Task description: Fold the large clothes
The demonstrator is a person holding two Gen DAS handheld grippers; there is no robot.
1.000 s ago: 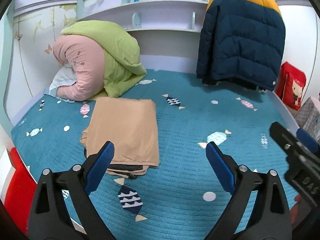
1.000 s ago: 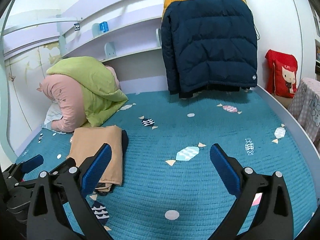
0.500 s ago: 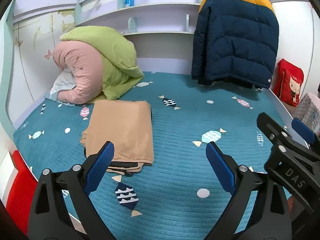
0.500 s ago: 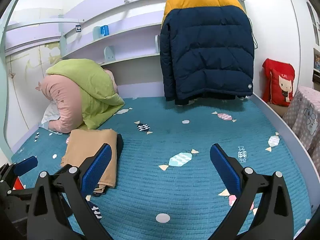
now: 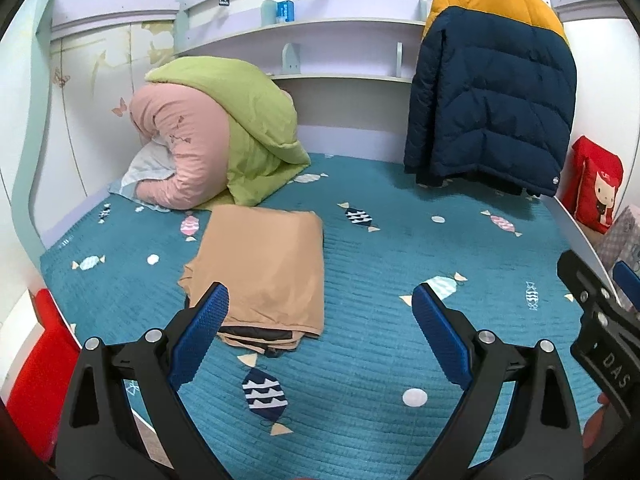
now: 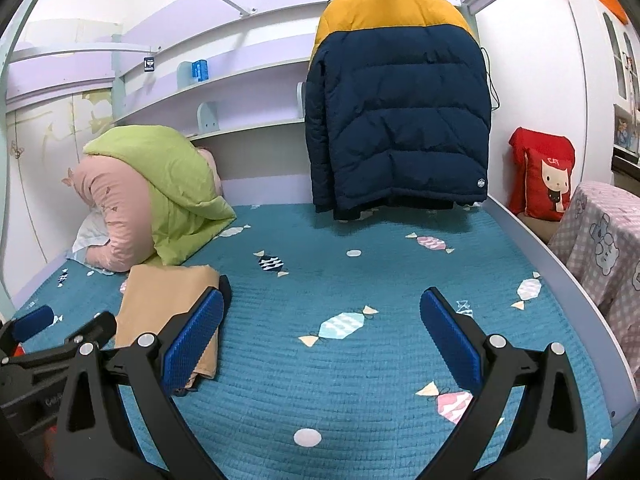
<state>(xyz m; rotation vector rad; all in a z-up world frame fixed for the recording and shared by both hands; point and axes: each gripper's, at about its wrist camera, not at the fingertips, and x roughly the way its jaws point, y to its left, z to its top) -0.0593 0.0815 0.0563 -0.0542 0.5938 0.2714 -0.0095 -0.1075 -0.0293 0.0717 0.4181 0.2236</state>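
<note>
Tan garment (image 5: 260, 276), folded, is lying on the teal bed (image 5: 380, 344). Left hand-held gripper (image 5: 320, 336) and right hand-held gripper (image 6: 320, 336) are both hovering above it, spread wide, gripping nothing. Puffer jacket (image 6: 400, 120) is hanging beyond.

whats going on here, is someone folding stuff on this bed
A person holds two grippers over the teal bed cover, and neither holds anything: the left gripper and right gripper are both open. A tan garment lies folded on the cover. The navy and yellow puffer jacket hangs at the back, untouched.
</note>
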